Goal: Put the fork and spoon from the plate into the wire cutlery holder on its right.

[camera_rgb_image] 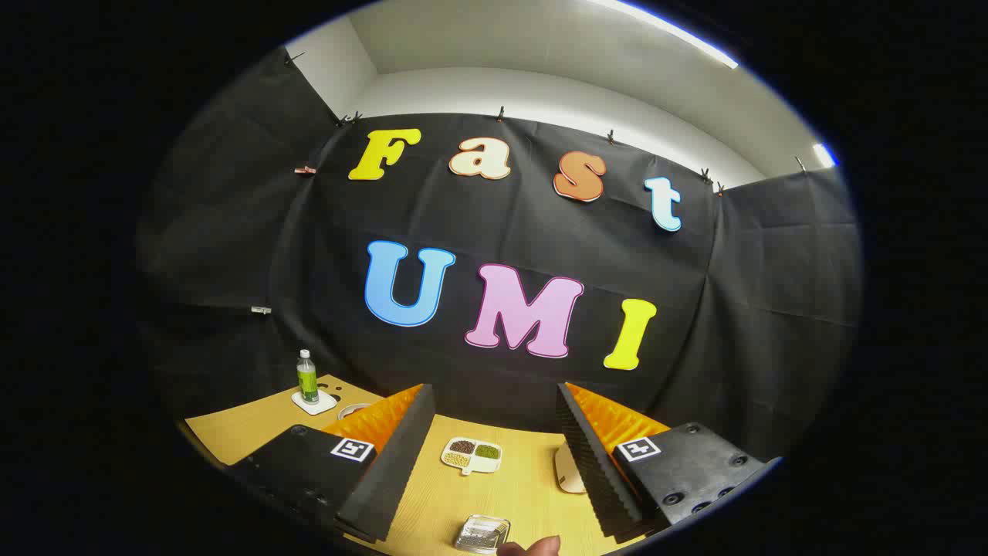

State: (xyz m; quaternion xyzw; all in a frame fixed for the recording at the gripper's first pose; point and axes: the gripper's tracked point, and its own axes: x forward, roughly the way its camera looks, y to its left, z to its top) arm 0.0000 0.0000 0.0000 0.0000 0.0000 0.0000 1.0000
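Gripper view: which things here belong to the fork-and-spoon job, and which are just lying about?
Job:
- claw, open, holding nothing
- white plate, partly behind the right finger
- silvery metal container, probably the cutlery holder, low between the fingers

Lying about:
- green bottle on a white coaster
- divided dish of beans
- a person's fingertip beside the container

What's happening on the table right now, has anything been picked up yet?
Nothing is held. The gripper hangs above the wooden table with its fingers wide open. Between them lie a divided dish of beans farther off and a small metal tray close by, with a fingertip beside it. A green bottle stands on a coaster beyond the left finger.
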